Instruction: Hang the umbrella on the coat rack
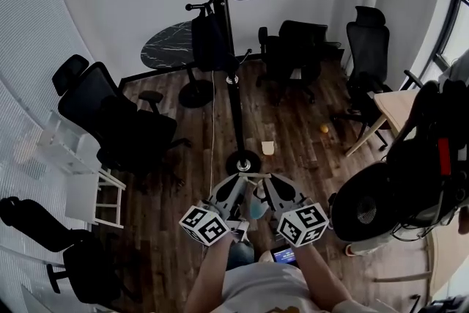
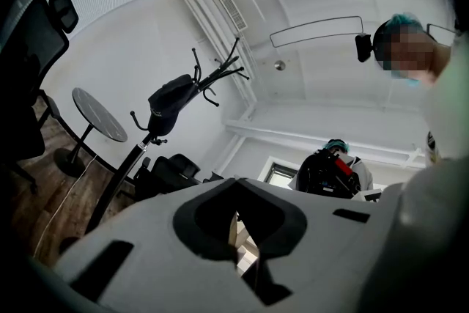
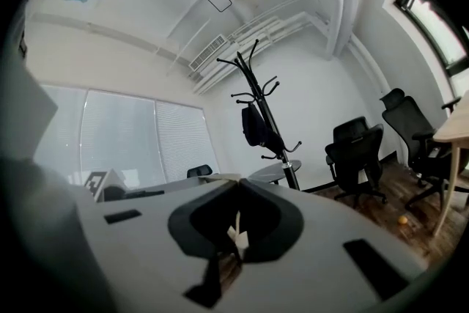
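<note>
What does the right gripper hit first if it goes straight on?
Probably the coat rack, standing almost dead ahead past the right gripper's shut jaws, with nothing nearer in view. Depth is unclear; it might slip past its left.

One coat rack (image 1: 236, 110), one umbrella (image 1: 209, 40), two hand-held grippers (image 1: 236, 185) (image 1: 272, 185)

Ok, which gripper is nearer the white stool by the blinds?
Left. The white stool stands off to the left of the left gripper; the right gripper sits beyond it, farther right.
</note>
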### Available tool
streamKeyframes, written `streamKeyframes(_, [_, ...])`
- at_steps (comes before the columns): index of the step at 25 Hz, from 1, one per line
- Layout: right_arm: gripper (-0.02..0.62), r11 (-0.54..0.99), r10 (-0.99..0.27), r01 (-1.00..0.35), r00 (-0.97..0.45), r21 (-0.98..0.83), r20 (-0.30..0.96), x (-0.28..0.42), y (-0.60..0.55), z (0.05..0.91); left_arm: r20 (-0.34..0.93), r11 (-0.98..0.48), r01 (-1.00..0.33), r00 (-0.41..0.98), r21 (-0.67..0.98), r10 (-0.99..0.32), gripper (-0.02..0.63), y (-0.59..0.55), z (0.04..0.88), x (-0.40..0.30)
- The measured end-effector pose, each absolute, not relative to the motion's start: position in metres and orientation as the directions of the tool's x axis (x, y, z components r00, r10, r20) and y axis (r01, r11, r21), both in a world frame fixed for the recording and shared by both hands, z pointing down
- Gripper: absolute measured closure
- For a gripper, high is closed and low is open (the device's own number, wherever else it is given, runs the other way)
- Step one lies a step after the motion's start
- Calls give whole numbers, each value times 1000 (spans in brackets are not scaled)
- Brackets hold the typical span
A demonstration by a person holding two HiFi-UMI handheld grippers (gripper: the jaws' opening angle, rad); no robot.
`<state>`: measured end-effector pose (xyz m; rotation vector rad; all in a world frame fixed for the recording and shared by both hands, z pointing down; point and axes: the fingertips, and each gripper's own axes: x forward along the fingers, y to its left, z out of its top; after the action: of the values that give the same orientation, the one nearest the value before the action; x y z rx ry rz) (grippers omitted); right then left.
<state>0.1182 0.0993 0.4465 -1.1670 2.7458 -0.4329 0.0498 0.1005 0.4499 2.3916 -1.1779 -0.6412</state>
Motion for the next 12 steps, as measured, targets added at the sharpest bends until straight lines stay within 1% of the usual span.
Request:
streamKeyframes(7, [581, 674, -703, -664, -711, -323, -4, 106, 76, 445, -238, -548, -617, 514, 565, -824, 588, 78, 450, 38])
streamKeyframes(12, [581, 669, -709, -674, -706, -314, 6, 94, 41, 447, -238, -540, -611, 507, 578, -828, 588, 40, 450, 26])
